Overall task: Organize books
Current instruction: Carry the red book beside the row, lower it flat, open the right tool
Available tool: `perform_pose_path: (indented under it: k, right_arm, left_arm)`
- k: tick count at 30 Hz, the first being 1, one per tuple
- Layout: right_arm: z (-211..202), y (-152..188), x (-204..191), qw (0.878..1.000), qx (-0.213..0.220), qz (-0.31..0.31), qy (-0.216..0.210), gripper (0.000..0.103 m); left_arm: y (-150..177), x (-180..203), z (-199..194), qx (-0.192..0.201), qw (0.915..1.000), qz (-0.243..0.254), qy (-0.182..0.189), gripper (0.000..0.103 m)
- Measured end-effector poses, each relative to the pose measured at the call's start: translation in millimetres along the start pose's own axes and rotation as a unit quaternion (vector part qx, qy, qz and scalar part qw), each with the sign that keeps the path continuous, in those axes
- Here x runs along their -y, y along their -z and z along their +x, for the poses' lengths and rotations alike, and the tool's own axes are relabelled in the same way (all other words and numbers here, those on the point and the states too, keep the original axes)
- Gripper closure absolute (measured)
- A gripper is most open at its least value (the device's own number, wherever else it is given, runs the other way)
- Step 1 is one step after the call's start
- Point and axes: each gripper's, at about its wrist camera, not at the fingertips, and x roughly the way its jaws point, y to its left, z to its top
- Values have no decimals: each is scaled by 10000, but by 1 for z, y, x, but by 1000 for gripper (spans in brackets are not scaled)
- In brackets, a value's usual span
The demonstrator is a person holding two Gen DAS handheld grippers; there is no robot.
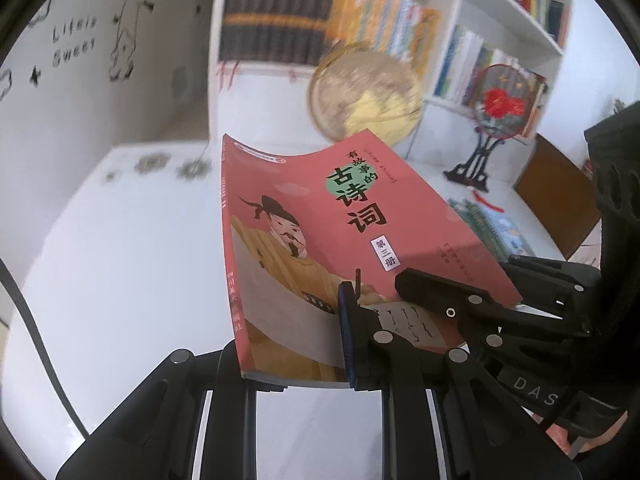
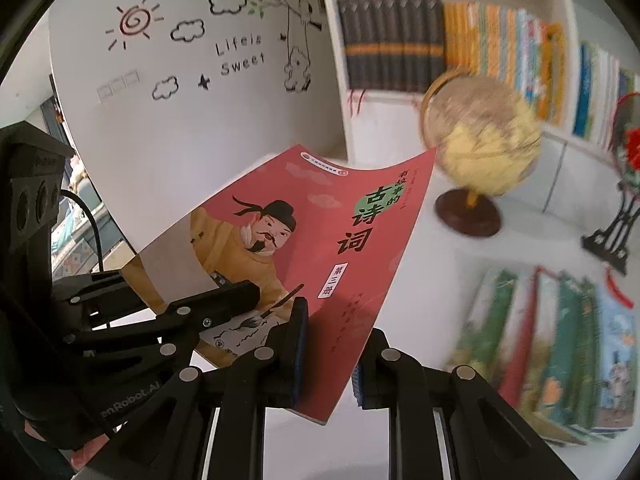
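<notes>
Gripping the red book [image 1: 320,216] between both grippers' fingers [image 1: 346,336], seemingly midair.

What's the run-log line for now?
left gripper: shut on red paperback book | right gripper: shut on same book | book: airborne over white table

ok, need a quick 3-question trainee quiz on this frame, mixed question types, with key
1. True or false: both the left claw and the right claw are clamped on the red book.
2. Multiple choice: the globe stands
A. on the white table in front of the bookshelf
B. on a shelf among the books
C. on the floor
3. Fill in: the row of green and blue books lies on the table to the ____ of the held book in both views.

Key: 1 true; 2 A; 3 right
</notes>
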Motion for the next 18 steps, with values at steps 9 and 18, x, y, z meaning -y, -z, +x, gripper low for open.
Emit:
perform_pose_path:
  k: [9,18]
  right_arm:
    - [72,16,-4,9987,-445,193,135,86]
    - [107,26,10,9965,-728,378,154,85]
  left_arm:
    - [23,-38,50,-341,9989,-243,224,86]
    - [34,-47,75,-549,9977,-349,184,86]
